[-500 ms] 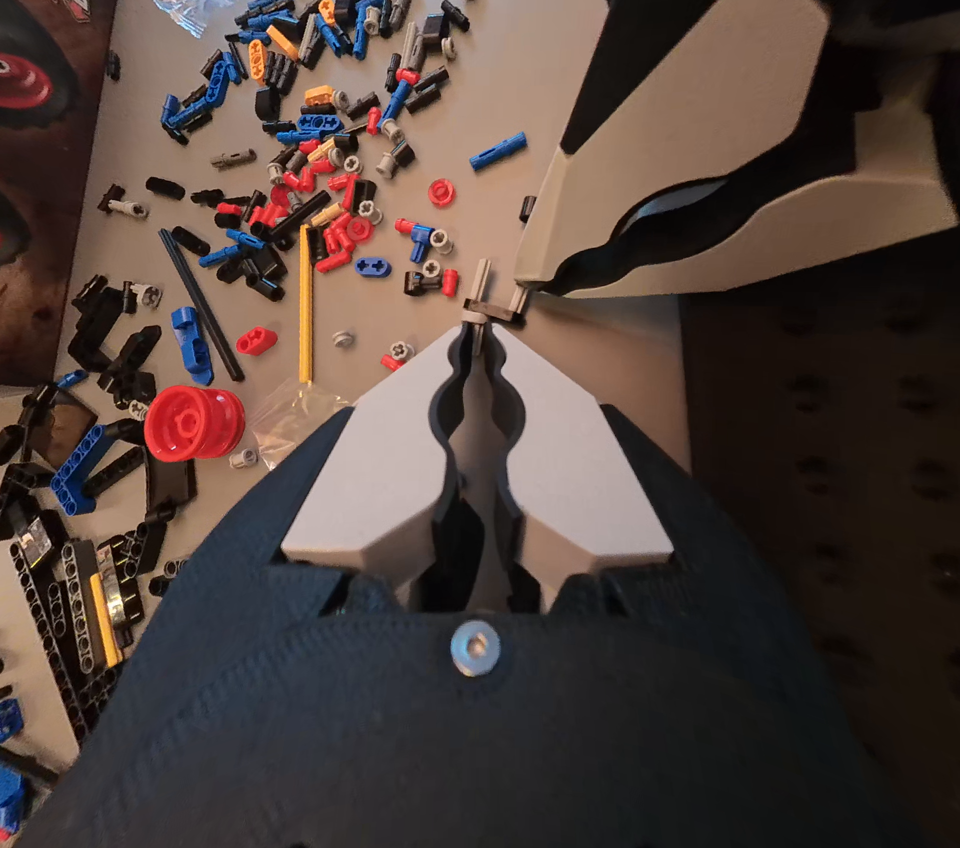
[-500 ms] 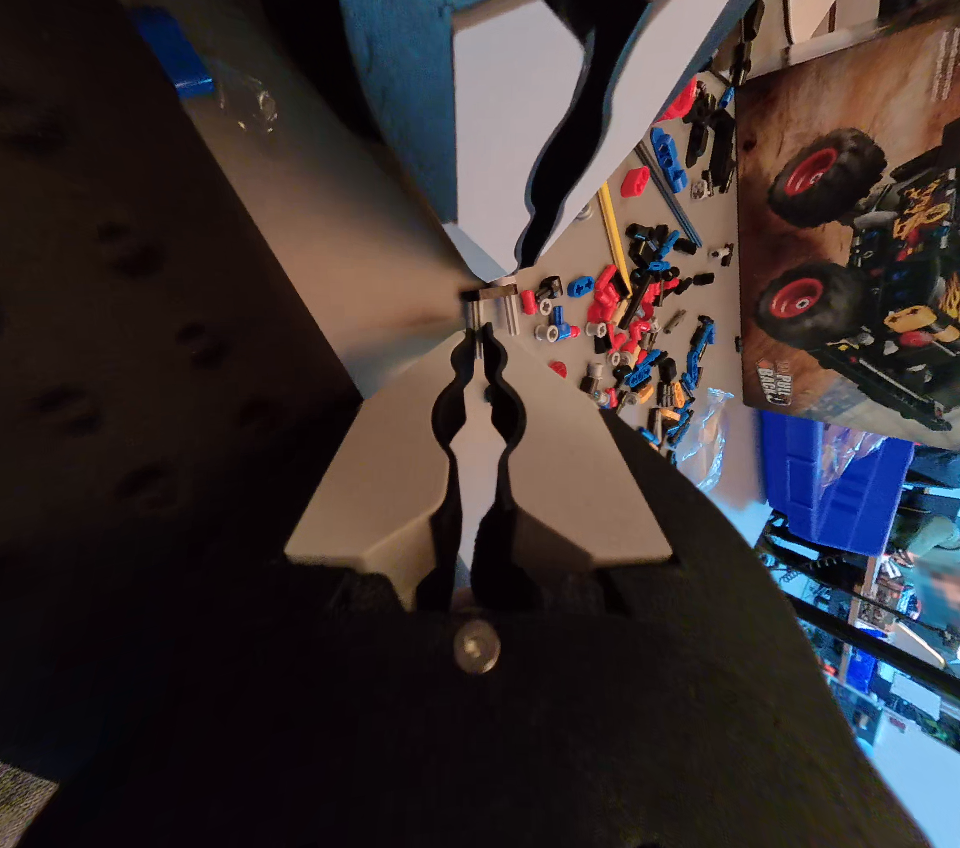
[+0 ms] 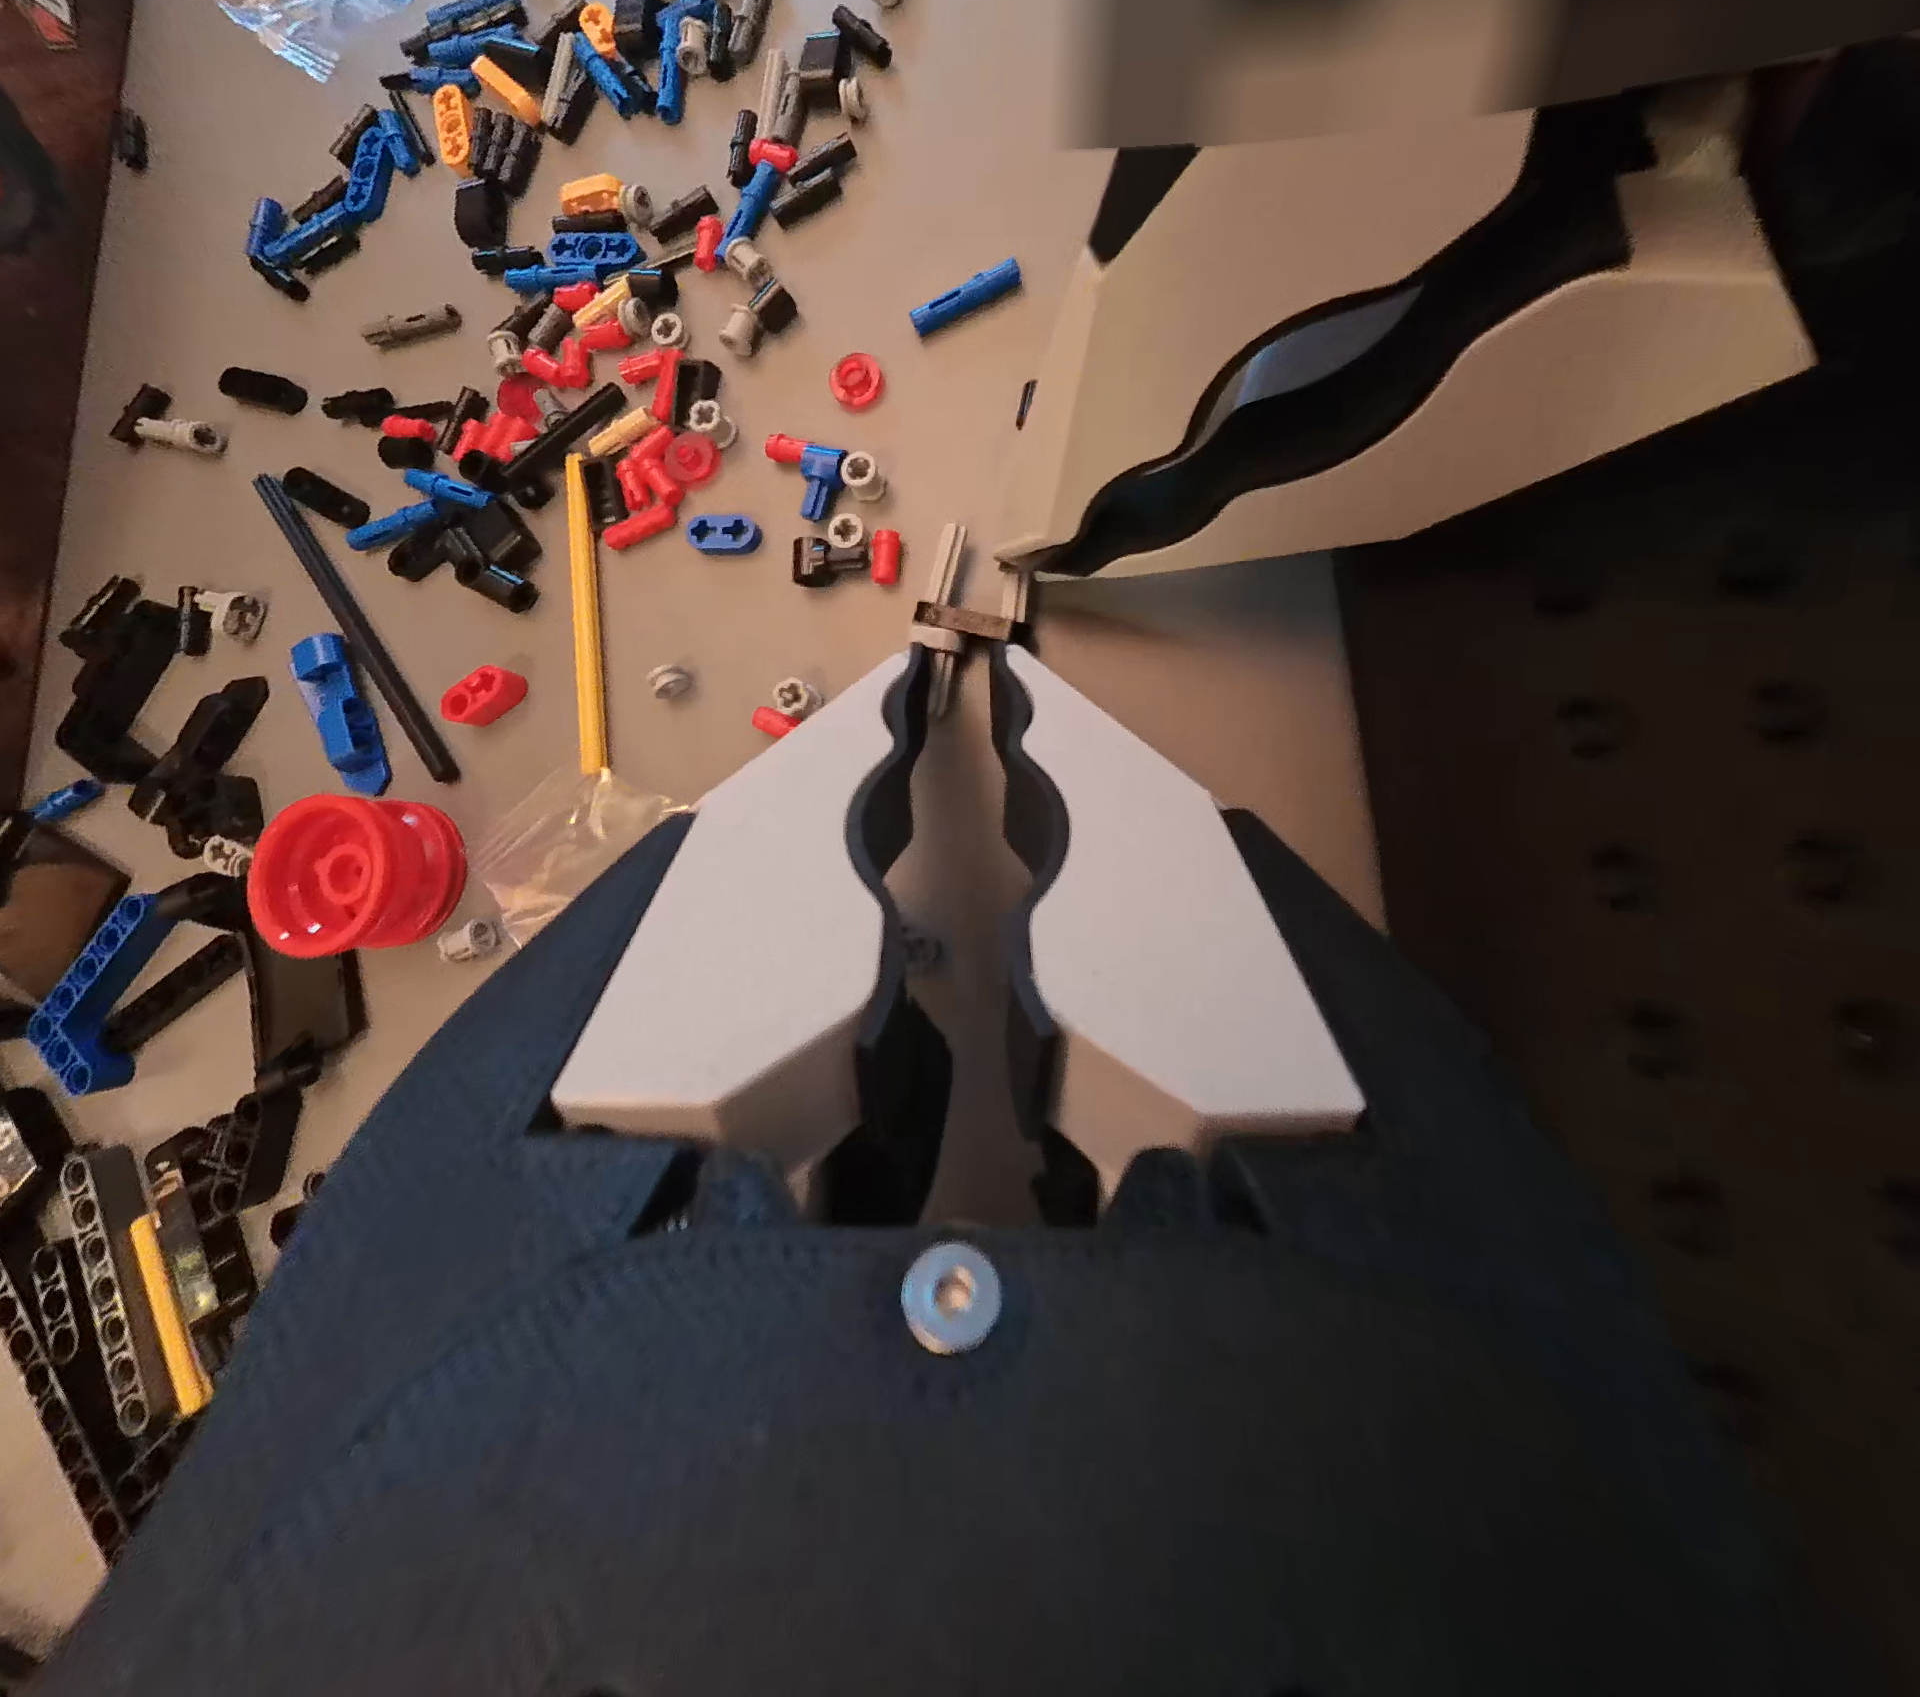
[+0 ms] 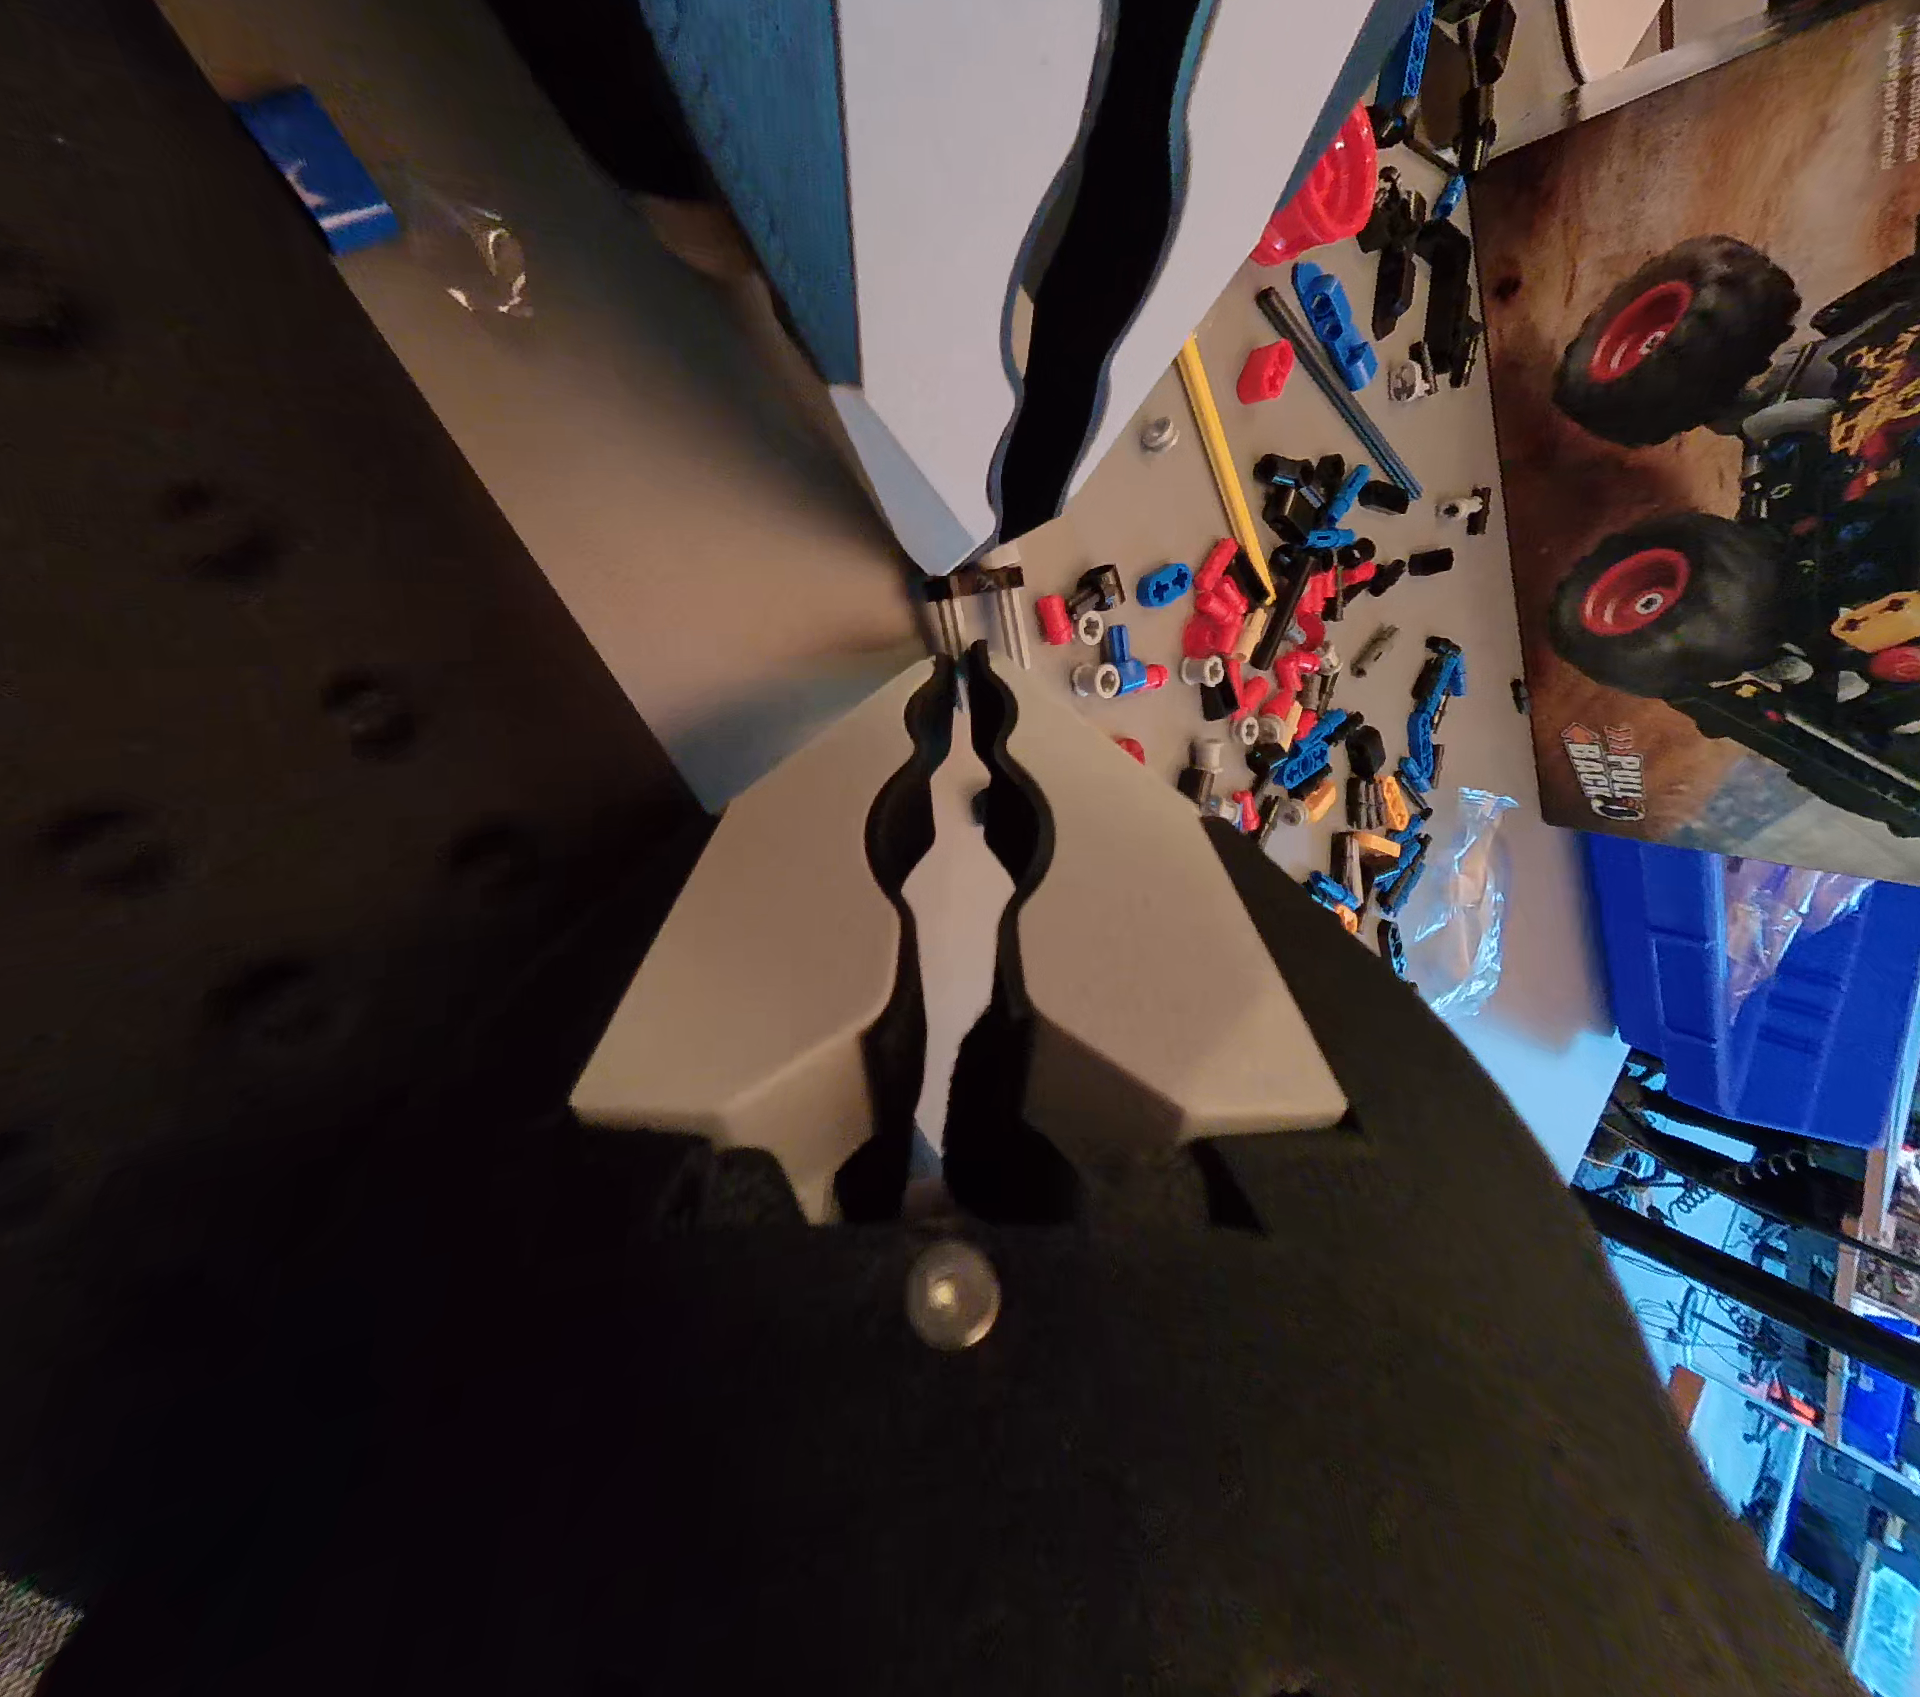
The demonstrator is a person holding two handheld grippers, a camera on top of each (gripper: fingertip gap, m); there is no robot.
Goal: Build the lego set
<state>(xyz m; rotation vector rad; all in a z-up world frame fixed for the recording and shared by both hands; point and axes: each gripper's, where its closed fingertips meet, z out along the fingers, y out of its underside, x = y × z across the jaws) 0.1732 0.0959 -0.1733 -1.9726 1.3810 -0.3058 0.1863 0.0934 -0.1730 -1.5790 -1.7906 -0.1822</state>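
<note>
since half a second back, both of my grippers have hardly shifted; only the left one has eased apart, a slim gap now showing between its tips where they sat tighter on the pin. my left gripper is narrow, one light grey pin standing between its tips, though whether it grips or merely brackets the pin i cannot tell. my right gripper is pinched narrow on the second grey pin, which sits at its tips. a small dark connector bridges the two pins, so the little assembly hangs between both grippers, tip to tip, above the beige table near its edge. to do this step well, i judge i should keep the right gripper steady and its pin square to the connector, press straight along the pin's axis, and avoid twisting, since a skewed push could pop the piece out over the edge. loose parts, a red wheel and the box lie well apart from the work.
</note>
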